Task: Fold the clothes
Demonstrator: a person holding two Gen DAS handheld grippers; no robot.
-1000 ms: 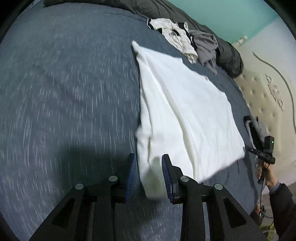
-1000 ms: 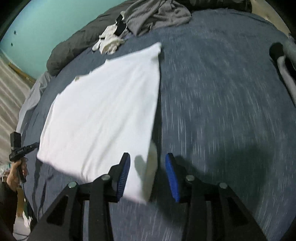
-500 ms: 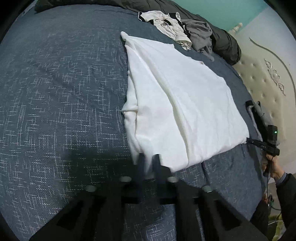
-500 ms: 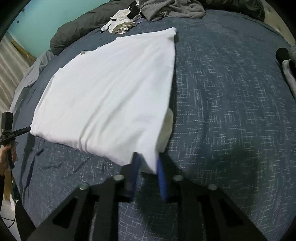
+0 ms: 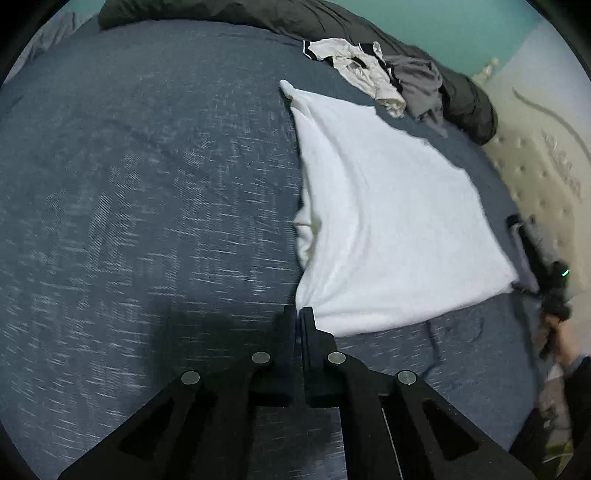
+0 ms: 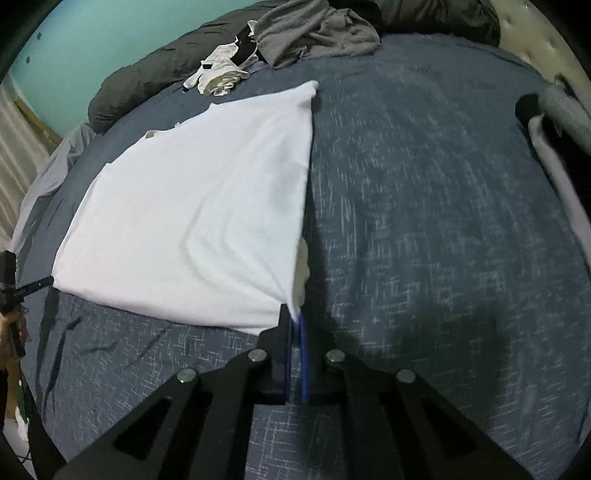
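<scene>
A white garment (image 5: 388,218) lies partly folded on a dark blue bedspread (image 5: 147,206). My left gripper (image 5: 299,314) is shut on the garment's near left corner. In the right wrist view the same white garment (image 6: 207,214) spreads to the left, and my right gripper (image 6: 294,320) is shut on its near right corner. From both pinched corners the near edge runs in slight folds. A tucked layer shows along the garment's side edge (image 6: 303,266). The other gripper appears at the far corner in each view, small and blurred.
A pile of white, black and grey clothes (image 5: 380,77) lies at the head of the bed against a dark duvet (image 5: 258,18). A padded cream headboard (image 5: 546,166) stands at the right. A hand (image 5: 565,339) shows at the right edge.
Both grippers went from open around the garment's near corners to shut on them. The near edge is now drawn up a little and the cloth has shifted in view.
</scene>
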